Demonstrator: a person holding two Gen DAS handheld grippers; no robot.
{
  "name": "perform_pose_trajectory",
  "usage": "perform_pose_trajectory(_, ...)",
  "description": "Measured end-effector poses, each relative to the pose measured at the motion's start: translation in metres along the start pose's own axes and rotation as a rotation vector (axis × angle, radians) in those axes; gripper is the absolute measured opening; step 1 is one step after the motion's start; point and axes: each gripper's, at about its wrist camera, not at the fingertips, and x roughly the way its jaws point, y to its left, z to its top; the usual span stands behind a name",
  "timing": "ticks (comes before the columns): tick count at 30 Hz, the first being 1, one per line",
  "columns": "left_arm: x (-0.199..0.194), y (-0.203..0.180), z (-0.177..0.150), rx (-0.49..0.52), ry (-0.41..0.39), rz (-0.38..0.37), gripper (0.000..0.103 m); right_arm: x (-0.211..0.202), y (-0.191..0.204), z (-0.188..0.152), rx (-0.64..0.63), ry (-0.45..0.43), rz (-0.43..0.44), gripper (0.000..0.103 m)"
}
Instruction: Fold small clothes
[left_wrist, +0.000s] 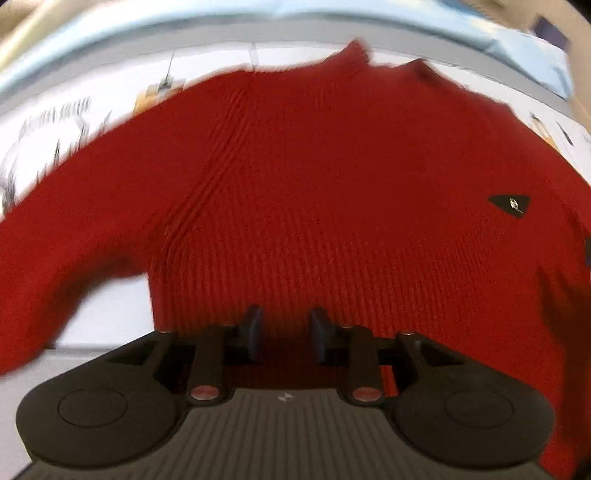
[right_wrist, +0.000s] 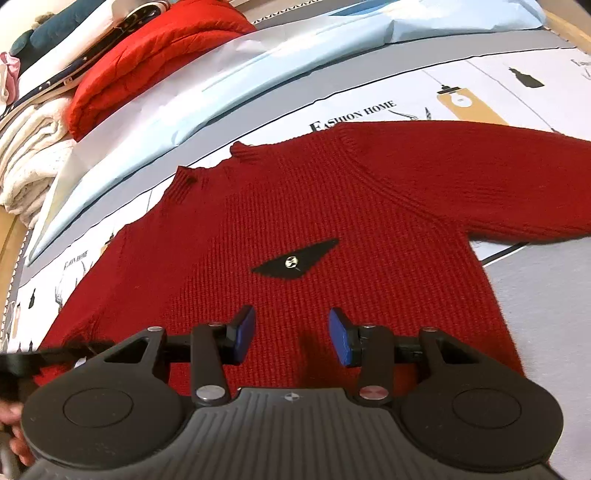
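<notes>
White printed surface (right_wrist: 480, 77), lettered "FASHION HOME", grey border, pale blue sheet (right_wrist: 258, 70) beyond it.

Item 1: red knit sweater (right_wrist: 295, 206), lying flat, front up, collar toward the far edge, one sleeve stretched out sideways; black wing-shaped badge (right_wrist: 295, 263) on the chest.

Item 2: left claw (left_wrist: 285, 334), released, pads apart above the sweater's hem, nothing between them; view blurred.

Item 3: right claw (right_wrist: 291, 338), released, blue pads (right_wrist: 246, 328) spread wide over the lower front, no cloth gripped.

Item 4: stacked folded garments at far left, a red one (right_wrist: 155, 48) on cream knits (right_wrist: 29, 158).
</notes>
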Motion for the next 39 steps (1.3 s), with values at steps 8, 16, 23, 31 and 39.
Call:
perform_pose_trajectory(8, -0.025, -0.031, 0.008, 0.063, -0.020, 0.033, 0.035, -0.021, -0.008, 0.000, -0.052, -0.027, -0.045, 0.046)
perform_pose_trajectory(16, -0.024, -0.005, -0.012, -0.013, 0.038, 0.070, 0.036, -0.047, -0.039, -0.013, -0.098, -0.040, -0.138, 0.046)
perform_pose_trajectory(23, -0.019, 0.037, -0.060, -0.030, 0.119, 0.088, 0.037, -0.043, -0.117, -0.048, -0.034, 0.100, -0.258, 0.045)
perform_pose_trajectory(31, -0.037, 0.039, -0.089, 0.029, 0.110, 0.079, 0.012, -0.044, -0.122, -0.077, -0.136, 0.120, -0.205, 0.011)
perform_pose_trajectory(39, -0.076, -0.005, -0.080, 0.188, 0.031, 0.105, 0.015, -0.047, -0.120, -0.071, -0.193, 0.135, -0.285, 0.014)
